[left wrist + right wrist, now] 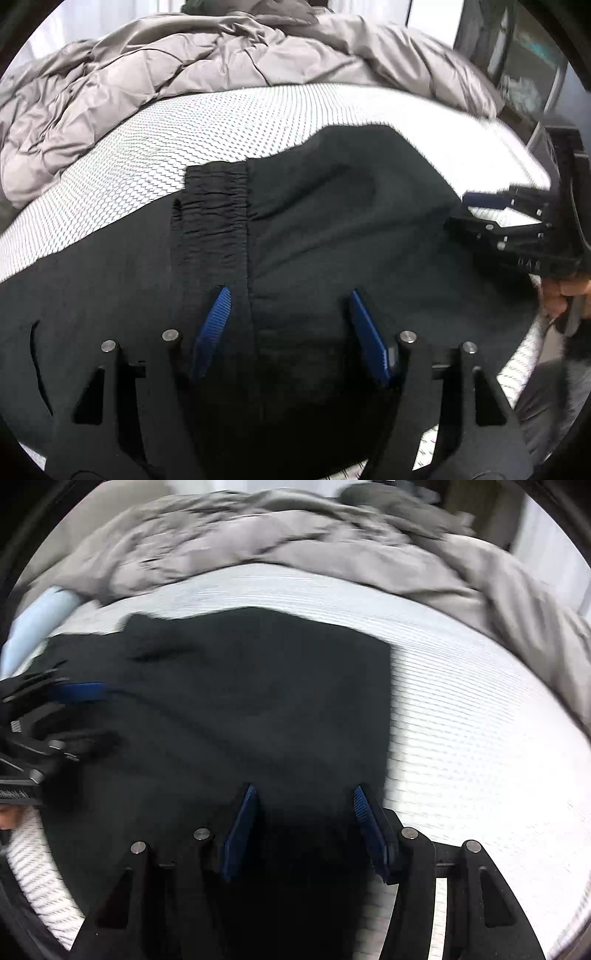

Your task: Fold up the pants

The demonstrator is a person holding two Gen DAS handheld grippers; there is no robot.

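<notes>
So the bed (pixel 229 122) with its white patterned cover is carrying everything, grey duvet (pixel 147 70) bunching up far beyond the fingers. Black pants (pixel 332 229) are lying flat right under both sets. Left gripper (pixel 288 295) and right gripper (pixel 304 792) fingers are spreading apart over the fabric, pinching nothing.

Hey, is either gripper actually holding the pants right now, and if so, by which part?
Neither. The left gripper and the right gripper are both open above the black pants, their pads not pinching any fabric.
</notes>
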